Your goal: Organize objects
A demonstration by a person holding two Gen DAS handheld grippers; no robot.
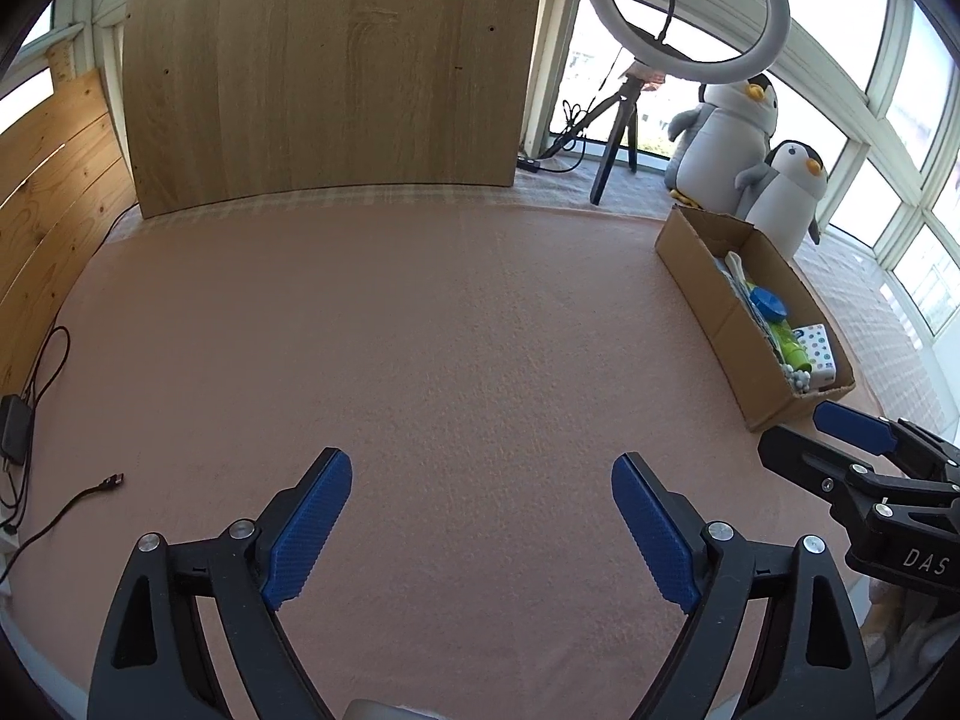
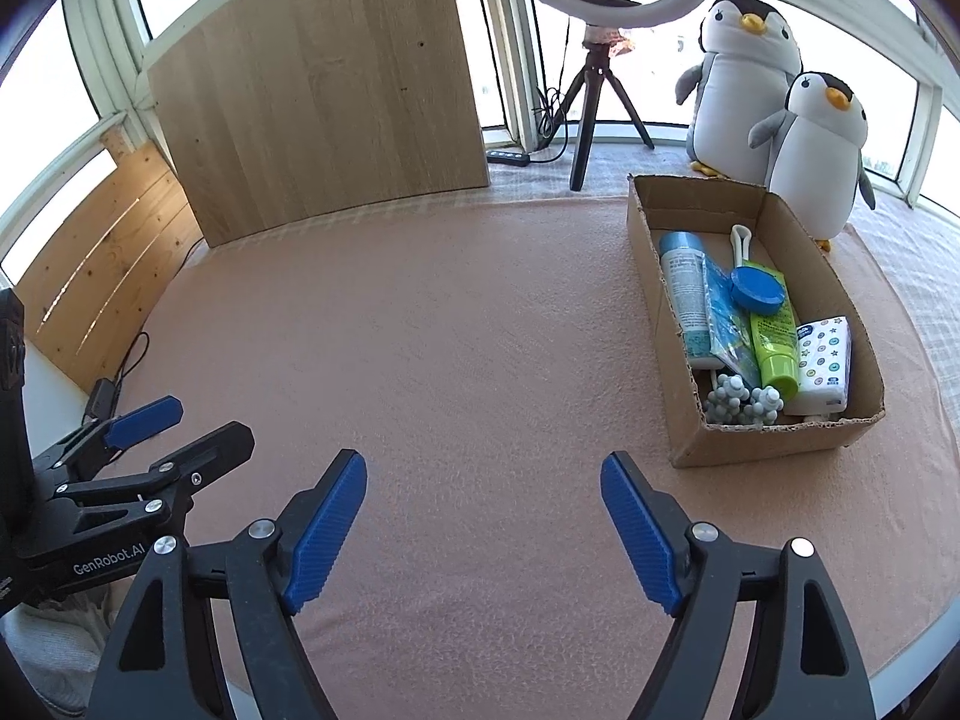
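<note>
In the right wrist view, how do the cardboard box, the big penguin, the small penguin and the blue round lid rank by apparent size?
1. cardboard box, though it sits nearer the camera
2. big penguin
3. small penguin, nearer than the big one
4. blue round lid

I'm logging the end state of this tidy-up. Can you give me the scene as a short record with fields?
surface: pink blanket, nothing loose on it
container: cardboard box, open top
box contents: blue-capped tube, green tube, blue round lid, dotted tissue pack, grey beaded item
left gripper: open, empty
right gripper: open, empty
behind box: two plush penguins
</note>
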